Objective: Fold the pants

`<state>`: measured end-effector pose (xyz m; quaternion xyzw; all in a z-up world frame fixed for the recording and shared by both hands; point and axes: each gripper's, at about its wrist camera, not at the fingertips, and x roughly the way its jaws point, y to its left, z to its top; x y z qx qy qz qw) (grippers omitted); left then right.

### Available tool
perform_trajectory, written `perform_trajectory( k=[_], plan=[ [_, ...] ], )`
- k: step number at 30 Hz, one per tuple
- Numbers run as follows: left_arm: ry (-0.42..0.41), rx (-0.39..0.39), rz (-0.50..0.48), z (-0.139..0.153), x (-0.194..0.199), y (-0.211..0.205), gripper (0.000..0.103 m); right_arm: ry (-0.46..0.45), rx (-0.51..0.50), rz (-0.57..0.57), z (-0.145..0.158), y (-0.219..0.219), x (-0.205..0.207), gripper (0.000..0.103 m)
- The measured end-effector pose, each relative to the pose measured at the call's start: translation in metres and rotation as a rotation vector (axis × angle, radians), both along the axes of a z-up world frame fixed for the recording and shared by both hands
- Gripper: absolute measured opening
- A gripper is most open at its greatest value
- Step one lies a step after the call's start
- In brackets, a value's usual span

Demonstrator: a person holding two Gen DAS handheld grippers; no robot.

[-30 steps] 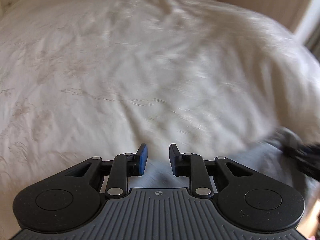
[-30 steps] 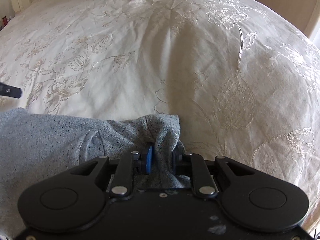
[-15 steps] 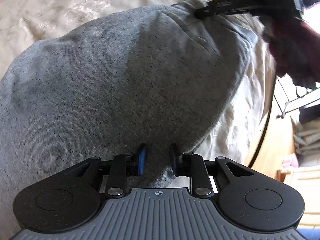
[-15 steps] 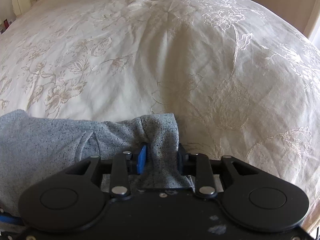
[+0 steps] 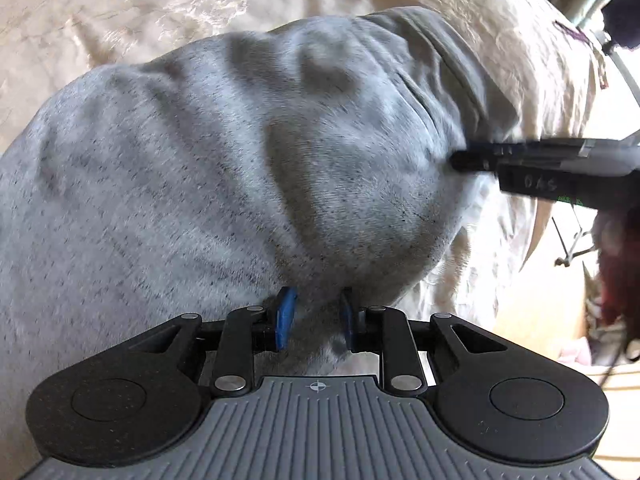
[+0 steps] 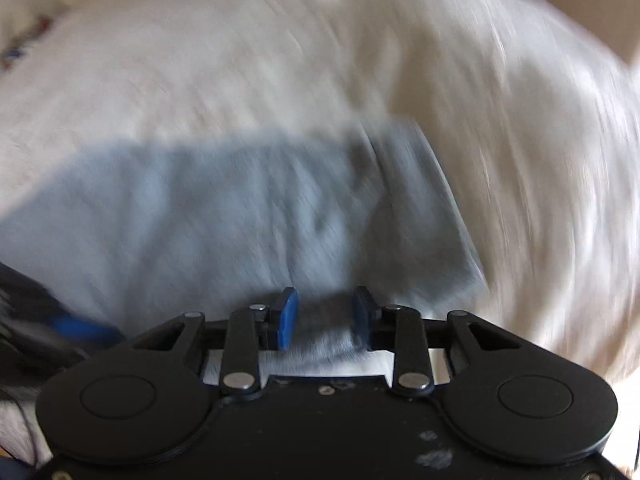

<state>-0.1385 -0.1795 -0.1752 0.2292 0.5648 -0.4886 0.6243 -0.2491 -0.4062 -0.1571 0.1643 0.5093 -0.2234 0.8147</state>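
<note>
Grey speckled pants (image 5: 224,168) lie on a cream embroidered bedspread (image 5: 140,8). In the left wrist view my left gripper (image 5: 316,314) is shut on their near edge, and a crease runs up from the blue pads. At the right of that view, the black tip of my right gripper (image 5: 460,160) touches the pants below the waistband (image 5: 448,52). The right wrist view is blurred by motion. In it my right gripper (image 6: 325,316) has pants (image 6: 240,208) fabric bunched between its closing jaws. The left gripper's blue pad (image 6: 80,328) shows at the lower left.
The bedspread (image 6: 280,60) stretches far beyond the pants. In the left wrist view the bed's edge drops off at the right, with a dark red sleeve (image 5: 616,272), a thin metal stand (image 5: 572,248) and wooden floor (image 5: 552,320) past it.
My left gripper swung from bare bedspread down onto the pants' edge, then stayed. My right gripper loosened from the pants' corner, shifted along the pants, and its view is now blurred.
</note>
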Motion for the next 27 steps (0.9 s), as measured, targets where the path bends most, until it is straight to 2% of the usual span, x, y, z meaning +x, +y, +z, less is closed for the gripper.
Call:
perform_trajectory(
  k=[1, 3, 5, 8, 11, 14, 18, 22, 25, 27],
  plan=[
    [-0.006, -0.003, 0.007, 0.004, -0.001, 0.005, 0.024, -0.009, 0.007, -0.014, 0.0, -0.001, -0.004, 0.02],
    [-0.014, -0.023, 0.035, 0.013, 0.002, 0.017, 0.024, -0.025, -0.02, 0.0, 0.011, 0.004, -0.002, 0.022],
    [-0.018, -0.043, 0.083, 0.023, 0.004, 0.037, 0.024, -0.046, -0.063, 0.03, 0.026, 0.013, 0.003, 0.03],
    [-0.054, -0.063, 0.177, 0.035, 0.009, 0.072, 0.025, -0.109, -0.096, 0.04, 0.046, 0.025, 0.008, 0.035],
    [-0.089, -0.038, 0.288, 0.037, 0.02, 0.111, 0.025, -0.171, -0.098, 0.088, 0.062, 0.038, 0.02, 0.035],
    [-0.09, 0.012, 0.386, 0.026, 0.028, 0.143, 0.025, -0.203, -0.055, 0.189, 0.063, 0.062, 0.038, 0.037],
    [-0.077, 0.081, 0.44, 0.006, 0.029, 0.168, 0.025, -0.179, 0.02, 0.365, 0.05, 0.112, 0.064, 0.038],
    [-0.056, 0.061, 0.474, 0.001, 0.022, 0.183, 0.025, -0.141, 0.102, 0.49, 0.033, 0.158, 0.071, 0.04],
    [-0.057, 0.04, 0.496, 0.005, 0.022, 0.19, 0.025, -0.04, 0.124, 0.572, 0.008, 0.181, 0.073, 0.041],
    [-0.062, 0.023, 0.527, 0.009, 0.022, 0.2, 0.025, 0.029, 0.094, 0.61, -0.006, 0.192, 0.068, 0.041]
  ],
)
